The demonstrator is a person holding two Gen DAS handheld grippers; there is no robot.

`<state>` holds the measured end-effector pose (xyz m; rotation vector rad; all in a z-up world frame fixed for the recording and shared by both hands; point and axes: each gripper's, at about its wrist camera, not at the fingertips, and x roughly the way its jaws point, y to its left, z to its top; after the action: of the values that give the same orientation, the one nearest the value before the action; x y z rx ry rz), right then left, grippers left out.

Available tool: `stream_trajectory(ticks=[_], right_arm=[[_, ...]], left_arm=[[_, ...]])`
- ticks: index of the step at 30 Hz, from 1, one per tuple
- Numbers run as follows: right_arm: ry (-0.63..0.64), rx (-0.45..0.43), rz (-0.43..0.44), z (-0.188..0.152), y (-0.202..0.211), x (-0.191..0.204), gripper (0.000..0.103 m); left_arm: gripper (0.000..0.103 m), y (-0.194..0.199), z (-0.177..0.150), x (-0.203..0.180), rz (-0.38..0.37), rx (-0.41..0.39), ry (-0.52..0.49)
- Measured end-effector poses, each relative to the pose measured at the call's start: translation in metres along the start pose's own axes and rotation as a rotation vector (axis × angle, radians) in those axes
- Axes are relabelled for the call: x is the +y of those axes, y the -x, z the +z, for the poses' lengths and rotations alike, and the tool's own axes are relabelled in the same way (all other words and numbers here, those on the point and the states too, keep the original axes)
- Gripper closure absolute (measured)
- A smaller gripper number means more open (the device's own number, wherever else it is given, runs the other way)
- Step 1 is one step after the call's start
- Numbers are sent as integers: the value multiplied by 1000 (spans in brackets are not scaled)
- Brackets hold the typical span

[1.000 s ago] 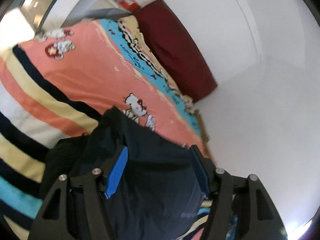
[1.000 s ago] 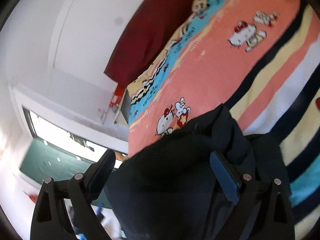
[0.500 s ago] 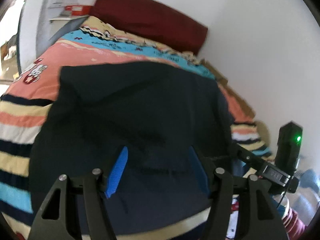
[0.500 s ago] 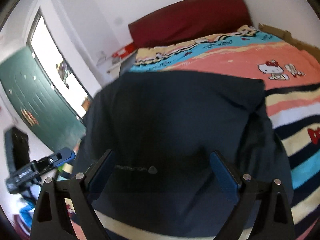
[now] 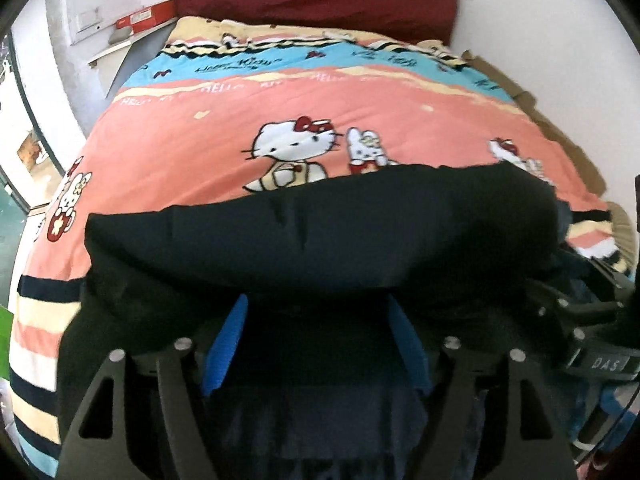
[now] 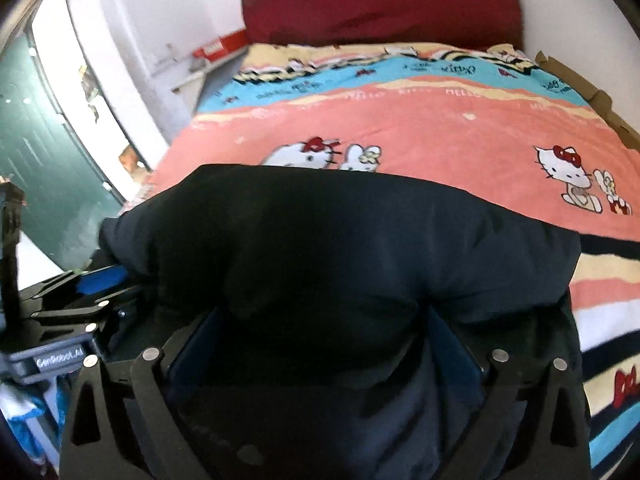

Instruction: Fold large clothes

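A bulky dark navy fabric garment (image 5: 320,240) is blocking the near bedspread. Beyond it, the pink cartoon-print bedspread (image 5: 224,120) is lying open up to the dark red headboard (image 6: 380,4).

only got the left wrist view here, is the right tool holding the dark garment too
observer: the garment fills the gap between the right tool's fingers, which stand apart, so I cannot tell if it is clamped.
operator: ok whats past the cloth on that side
observer: the bed cover's stripes show just beyond the garment's right edge, with a red print lower down.
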<state>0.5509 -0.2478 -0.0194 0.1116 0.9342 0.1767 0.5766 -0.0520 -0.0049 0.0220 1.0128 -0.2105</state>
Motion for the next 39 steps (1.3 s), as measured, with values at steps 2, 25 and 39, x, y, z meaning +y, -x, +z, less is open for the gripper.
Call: stream_trajectory(ticks=[2,25,39], right_arm=[[-7,36,-16,4,-18,-3,0],[-3,32,-22,17,-11,-40,2],[-90,59,-9,4,-27,-76,1]], left_arm=[[27,-20,5,5,5,16,21],[24,-21,21,58,138,49,13],[17,-21,5,98,114,74,134]])
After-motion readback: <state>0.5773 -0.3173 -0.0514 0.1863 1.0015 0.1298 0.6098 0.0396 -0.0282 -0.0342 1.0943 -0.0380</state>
